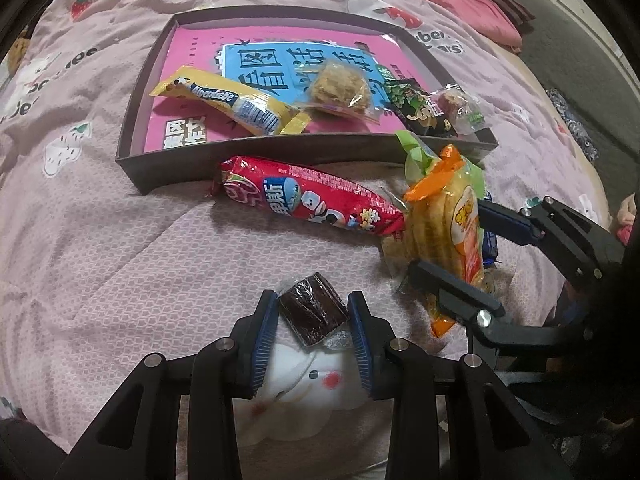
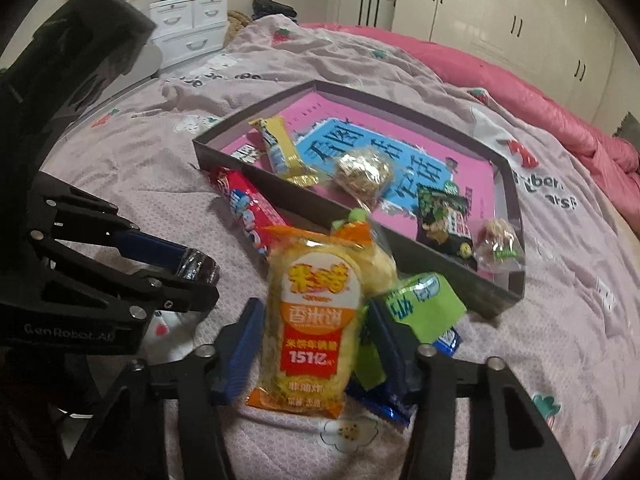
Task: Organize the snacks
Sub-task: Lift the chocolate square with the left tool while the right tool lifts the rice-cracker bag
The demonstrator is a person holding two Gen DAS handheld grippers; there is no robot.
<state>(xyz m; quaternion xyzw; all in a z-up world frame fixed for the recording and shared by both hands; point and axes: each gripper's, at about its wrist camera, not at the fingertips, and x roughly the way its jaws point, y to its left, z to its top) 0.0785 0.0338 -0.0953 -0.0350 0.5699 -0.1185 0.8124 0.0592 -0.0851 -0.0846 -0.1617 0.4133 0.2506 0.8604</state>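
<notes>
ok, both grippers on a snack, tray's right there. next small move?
Probably lift the right gripper with the rice cracker pack and carry it over the near wall of the tray. Its pads press the pack's sides, while the pack lies on the bedspread outside the tray, where four snacks already sit.

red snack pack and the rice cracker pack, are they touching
Touching. In the left wrist view the red snack pack runs right until its crimped end meets the side of the rice cracker pack, with no bedspread showing between them.

left hand-held gripper clamped; right hand-held gripper clamped, both angled down.
</notes>
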